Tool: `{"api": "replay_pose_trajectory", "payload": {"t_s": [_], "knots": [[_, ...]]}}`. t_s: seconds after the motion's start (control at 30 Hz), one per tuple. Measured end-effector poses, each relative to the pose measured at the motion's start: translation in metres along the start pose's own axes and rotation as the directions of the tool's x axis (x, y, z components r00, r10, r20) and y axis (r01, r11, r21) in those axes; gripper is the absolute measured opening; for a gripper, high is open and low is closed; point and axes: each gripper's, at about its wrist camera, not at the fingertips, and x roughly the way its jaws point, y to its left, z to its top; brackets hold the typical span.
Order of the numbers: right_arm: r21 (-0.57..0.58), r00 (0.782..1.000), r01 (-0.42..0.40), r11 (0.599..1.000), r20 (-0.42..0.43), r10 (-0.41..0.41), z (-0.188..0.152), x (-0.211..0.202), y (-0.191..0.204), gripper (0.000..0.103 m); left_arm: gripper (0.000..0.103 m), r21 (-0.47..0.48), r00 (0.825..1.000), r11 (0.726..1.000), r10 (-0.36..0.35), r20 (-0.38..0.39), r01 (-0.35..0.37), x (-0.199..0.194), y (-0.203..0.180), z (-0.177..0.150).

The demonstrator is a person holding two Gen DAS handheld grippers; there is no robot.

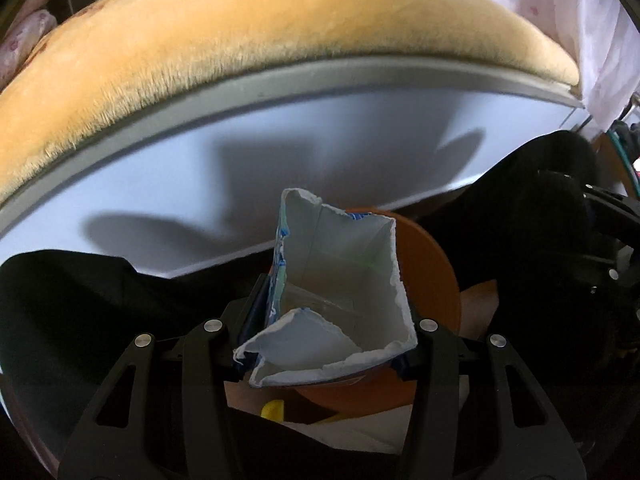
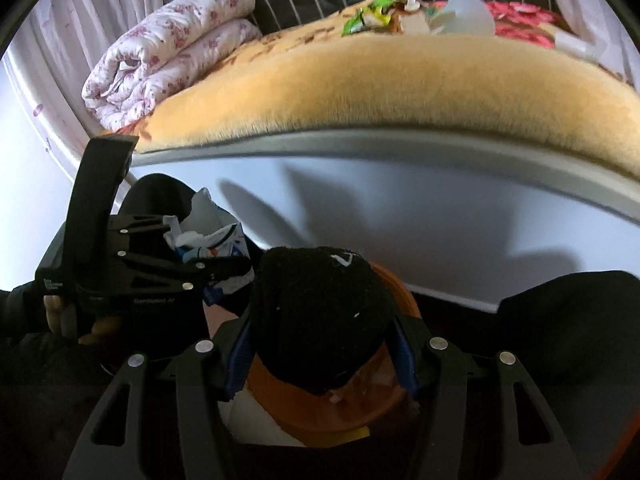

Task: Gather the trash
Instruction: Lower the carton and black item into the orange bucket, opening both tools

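the left tongs [image 1: 326,340] are clamped on a torn carton [image 1: 332,280] held over the orange bin [image 1: 436,276]. the right tongs [image 2: 320,356] grip a black sock [image 2: 320,312] there too. centre each over the rim before letting go; more trash [image 2: 376,16] waits on the bed [image 2: 360,80].
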Motion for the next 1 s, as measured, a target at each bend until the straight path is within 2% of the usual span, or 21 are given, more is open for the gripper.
{"api": "replay_pose_trajectory", "payload": {"t_s": [0.13,0.3,0.37,0.4,0.5,0.67,0.77,1.0], "knots": [[0.038,0.999,-0.018,0.999,-0.03,0.019,-0.003,0.018,-0.002,0.057,0.049,-0.02,0.998,1.0,-0.009,-0.058,0.008,0.016,0.0,-0.005],[0.04,0.995,-0.049,0.998,-0.085,0.053,-0.005,0.034,0.0,0.057,0.049,-0.013,0.996,1.0,-0.003,-0.091,0.002,0.024,-0.002,-0.008],[0.034,0.993,-0.054,0.998,-0.102,0.057,-0.005,0.038,0.001,0.058,0.049,-0.012,0.994,1.0,-0.002,-0.109,0.0,0.029,-0.002,-0.008],[0.032,0.991,-0.057,0.998,-0.117,0.06,-0.004,0.041,0.001,0.062,0.051,-0.012,0.992,1.0,0.001,-0.124,-0.002,0.033,-0.002,-0.008],[0.043,0.987,-0.027,0.999,-0.157,0.034,-0.004,0.05,-0.001,0.075,0.081,-0.021,0.981,0.999,0.027,-0.192,-0.032,0.047,0.0,-0.008],[0.097,0.986,-0.02,0.995,-0.165,0.036,-0.005,0.053,-0.012,0.076,0.081,-0.086,0.975,0.996,-0.028,-0.221,0.01,0.053,0.014,-0.007],[0.106,0.985,-0.017,0.994,-0.17,0.035,-0.006,0.054,-0.016,0.076,0.081,-0.098,0.974,0.995,-0.037,-0.224,0.015,0.053,0.017,-0.005],[0.109,0.986,-0.012,0.994,-0.163,0.03,-0.008,0.052,-0.017,0.076,0.081,-0.075,0.978,0.997,-0.007,-0.206,-0.009,0.05,0.013,-0.004]]}}
